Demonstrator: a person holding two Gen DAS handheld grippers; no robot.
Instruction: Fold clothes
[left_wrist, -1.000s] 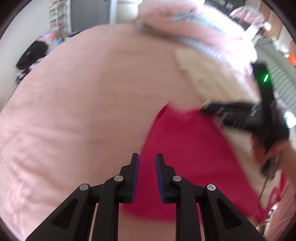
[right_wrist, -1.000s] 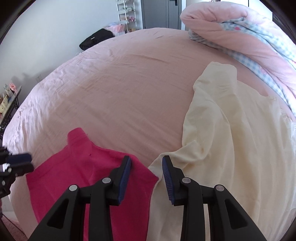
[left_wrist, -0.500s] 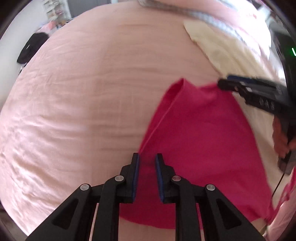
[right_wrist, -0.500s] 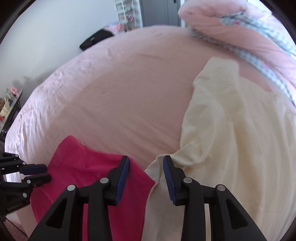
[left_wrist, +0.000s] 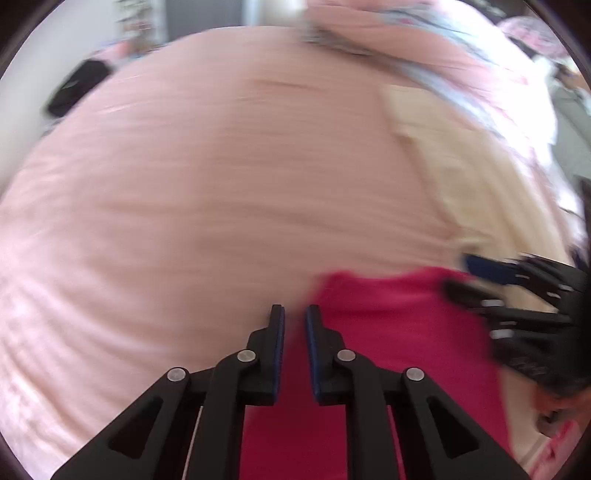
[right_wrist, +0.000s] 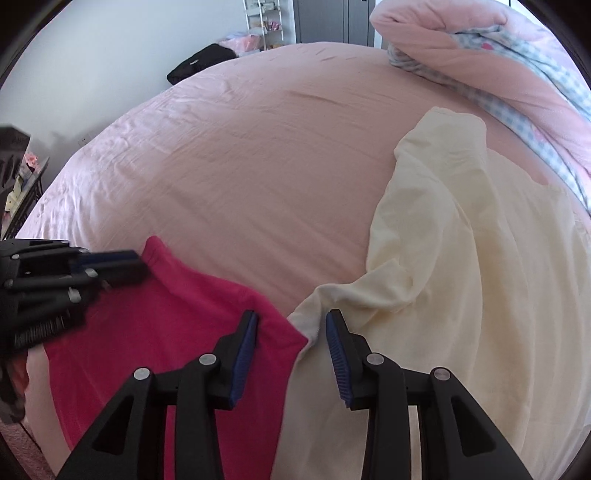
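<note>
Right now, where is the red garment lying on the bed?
The red garment lies flat at the near edge of the pink bed, lower left in the right wrist view, beside the cream garment.

Soft, even daylight fills both views, brightest toward the upper right, where the rolled quilt (right_wrist: 461, 55) looks pale and nearly washed out. Shadows are faint: only shallow creases show on the pink bed sheet (right_wrist: 258, 155). The left wrist view is heavily smeared by motion; the sheet's wrinkles streak sideways, and the red garment (left_wrist: 388, 332) and cream garment (left_wrist: 461, 177) have soft, undefined edges. The right wrist view is sharp, with clear folds. Both pictures bulge strongly with fisheye distortion, and a dark circular border cuts off the corners.
</note>
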